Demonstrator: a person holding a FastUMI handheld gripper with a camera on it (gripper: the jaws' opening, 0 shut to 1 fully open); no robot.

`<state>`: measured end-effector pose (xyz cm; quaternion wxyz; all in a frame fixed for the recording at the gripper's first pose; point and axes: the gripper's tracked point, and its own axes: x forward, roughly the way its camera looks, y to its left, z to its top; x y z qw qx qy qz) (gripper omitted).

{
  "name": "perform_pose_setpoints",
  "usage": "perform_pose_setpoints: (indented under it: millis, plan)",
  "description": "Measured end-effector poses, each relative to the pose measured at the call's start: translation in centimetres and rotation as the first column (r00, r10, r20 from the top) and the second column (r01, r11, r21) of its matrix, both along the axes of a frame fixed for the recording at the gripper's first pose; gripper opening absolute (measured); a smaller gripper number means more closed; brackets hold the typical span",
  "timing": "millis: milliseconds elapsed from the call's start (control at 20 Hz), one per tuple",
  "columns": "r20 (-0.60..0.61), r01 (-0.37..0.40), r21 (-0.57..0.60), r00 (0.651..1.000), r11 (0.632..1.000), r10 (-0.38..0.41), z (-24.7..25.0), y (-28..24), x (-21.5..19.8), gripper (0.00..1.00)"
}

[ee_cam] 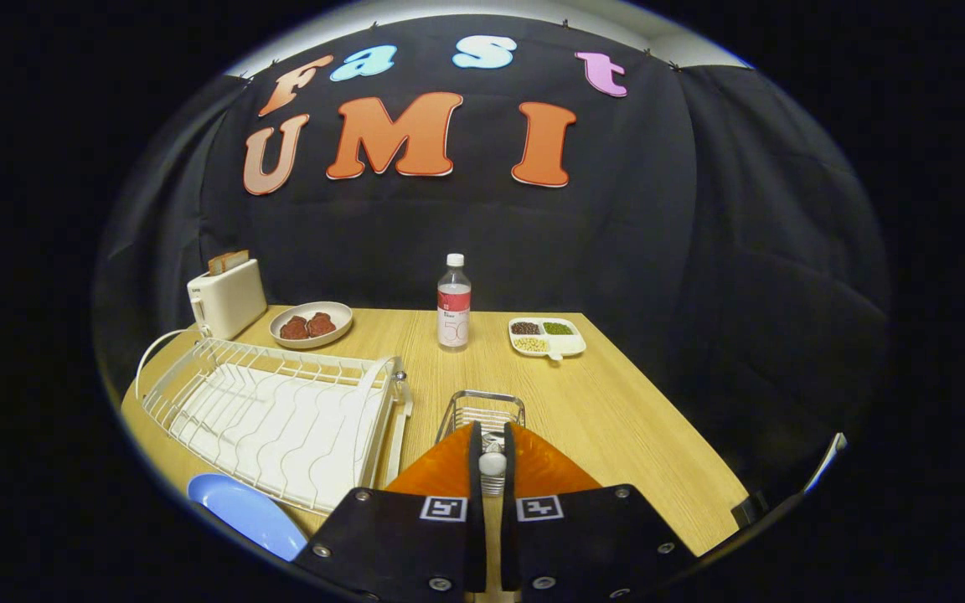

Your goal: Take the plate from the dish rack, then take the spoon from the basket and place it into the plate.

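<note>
Spoon [492, 463] sits pinched between my gripper [492, 444] fingers, right over the wire basket [482, 412]; white rounded end faces the cam. Looks light, stiff, smooth, prob slippery, so I'd hold the handle mid-shaft w/ firm squeeze. Long axis seems to run down into basket, rest hidden. Blue plate [248, 512] is off the dish rack [281, 419], on table beside it.

I find nothing legible: the bottle's [454, 301] label is too small to read, and my fingers [449, 469], pinching the spoon [492, 463], carry only square black-and-white code tags [444, 508].
</note>
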<state>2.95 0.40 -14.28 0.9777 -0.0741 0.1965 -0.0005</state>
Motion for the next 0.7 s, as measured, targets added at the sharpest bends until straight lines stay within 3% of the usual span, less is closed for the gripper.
perform_pose_setpoints:
  millis: [700]
  plan:
    - [0.134,-0.09,0.032,0.987,0.995,0.085,8.6,7.5,-10.7,0.07]
